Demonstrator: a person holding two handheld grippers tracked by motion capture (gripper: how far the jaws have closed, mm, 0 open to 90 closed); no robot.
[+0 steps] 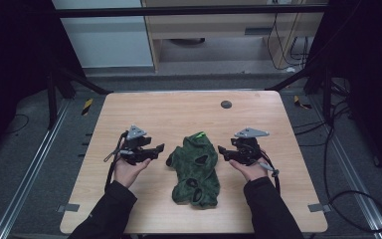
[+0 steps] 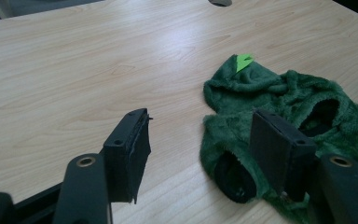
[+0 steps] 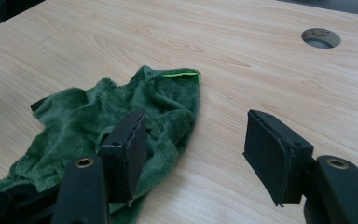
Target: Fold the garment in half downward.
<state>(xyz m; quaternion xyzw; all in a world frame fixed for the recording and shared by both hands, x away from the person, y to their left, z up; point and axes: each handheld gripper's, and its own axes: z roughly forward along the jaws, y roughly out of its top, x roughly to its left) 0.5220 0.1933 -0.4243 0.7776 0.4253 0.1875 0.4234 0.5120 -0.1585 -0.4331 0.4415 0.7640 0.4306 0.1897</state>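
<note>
A green fleece garment (image 1: 196,169) lies crumpled at the lower centre of the high view, on the wooden table (image 1: 179,114). The left gripper (image 1: 155,149) is at its left and the right gripper (image 1: 223,151) at its right. Both have their jaws spread wide and pinch nothing.

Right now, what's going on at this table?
A person holds a gripper in each hand on either side of a crumpled green fleece garment lying on the wooden table. The left gripper and right gripper both point inward at it, jaws open, holding nothing. The garment lies untouched between them.
</note>
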